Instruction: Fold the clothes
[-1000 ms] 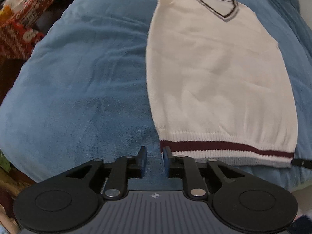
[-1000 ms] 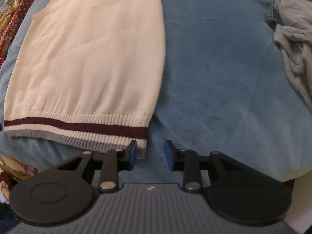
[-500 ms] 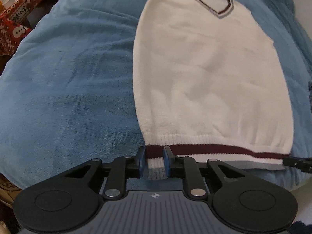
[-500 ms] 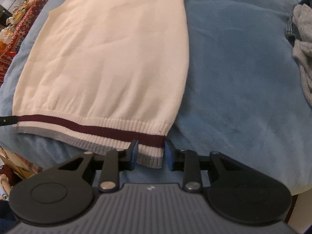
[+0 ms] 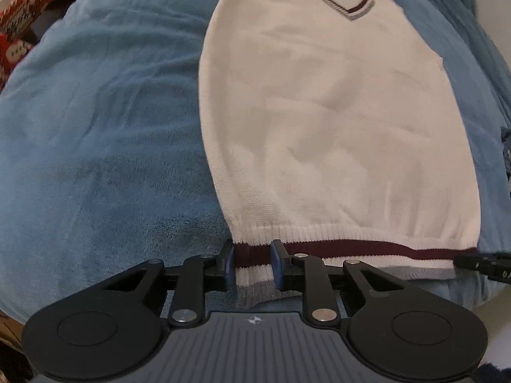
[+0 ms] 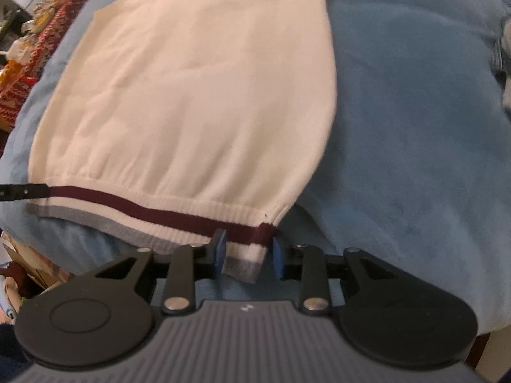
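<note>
A cream knit vest (image 5: 335,111) with a maroon stripe and grey edge at the hem lies flat on a blue blanket (image 5: 111,127), neckline away from me. My left gripper (image 5: 252,261) straddles the hem's left corner; its jaws are opening and the pads stand beside the cloth without squeezing it. In the right wrist view the vest (image 6: 198,95) has its right hem corner between the fingers of my right gripper (image 6: 247,252), which is open, with a gap at the right pad. Each gripper's tip shows at the edge of the other's view.
The blue blanket (image 6: 415,127) spreads wide to the right of the vest. A grey garment (image 6: 506,63) lies at the far right edge. Red patterned clutter (image 5: 19,32) sits beyond the blanket's left side. The bed's near edge drops off just behind both grippers.
Both grippers have slid inward and down onto the hem: the left from the bare blanket onto the left corner, the right from beside the hem onto the right corner.
</note>
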{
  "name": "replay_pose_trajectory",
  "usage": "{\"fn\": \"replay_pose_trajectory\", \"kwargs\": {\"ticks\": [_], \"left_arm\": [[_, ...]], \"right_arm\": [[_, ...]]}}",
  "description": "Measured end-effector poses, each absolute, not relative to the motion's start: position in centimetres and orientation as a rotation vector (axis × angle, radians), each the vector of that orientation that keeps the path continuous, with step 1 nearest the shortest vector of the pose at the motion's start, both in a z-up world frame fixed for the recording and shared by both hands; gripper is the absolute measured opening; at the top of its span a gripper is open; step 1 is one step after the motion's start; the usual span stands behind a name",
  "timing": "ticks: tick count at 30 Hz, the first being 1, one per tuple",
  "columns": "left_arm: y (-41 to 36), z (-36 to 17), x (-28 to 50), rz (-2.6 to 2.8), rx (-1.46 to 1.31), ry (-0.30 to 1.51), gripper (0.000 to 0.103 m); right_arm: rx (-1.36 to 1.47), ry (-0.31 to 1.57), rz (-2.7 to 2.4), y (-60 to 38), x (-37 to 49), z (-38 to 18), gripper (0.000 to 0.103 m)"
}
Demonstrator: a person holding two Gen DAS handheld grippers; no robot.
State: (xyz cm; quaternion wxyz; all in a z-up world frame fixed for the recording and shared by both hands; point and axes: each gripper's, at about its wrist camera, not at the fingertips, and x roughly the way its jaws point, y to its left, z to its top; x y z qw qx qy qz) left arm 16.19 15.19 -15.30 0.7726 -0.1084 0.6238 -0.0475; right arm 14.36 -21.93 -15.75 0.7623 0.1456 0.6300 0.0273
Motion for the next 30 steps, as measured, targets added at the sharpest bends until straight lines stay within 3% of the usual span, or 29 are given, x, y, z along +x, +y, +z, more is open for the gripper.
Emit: {"fn": "replay_pose_trajectory", "kwargs": {"ticks": [4, 6, 8, 10, 22, 30], "left_arm": [[15.7, -15.9, 16.5, -0.099, -0.276, 1.366, 0.022], [16.0, -16.1, 16.7, -0.087, -0.304, 1.375, 0.020], [16.0, -15.8, 16.8, -0.082, -0.308, 1.369, 0.007], [15.7, -15.4, 16.8, -0.082, -0.273, 1.360, 0.007], [16.7, -9.8, 15.0, -0.090, -0.143, 1.327, 0.006], [16.6, -14.6, 14.3, -0.032, -0.139, 1.393, 0.006]], "right_arm": [[0.344, 1.374, 0.056, -22.0, 14.6, -16.1, 0.034], [0.342, 1.373, 0.061, -21.9, 14.8, -16.2, 0.027], [0.323, 1.380, 0.068, -21.7, 15.2, -16.5, 0.015], [0.295, 1.388, 0.075, -21.4, 15.5, -16.4, 0.007], [0.193, 1.412, 0.058, -22.9, 14.3, -11.6, 0.005], [0.202, 1.466, 0.027, -21.9, 13.0, -16.3, 0.005]]}}
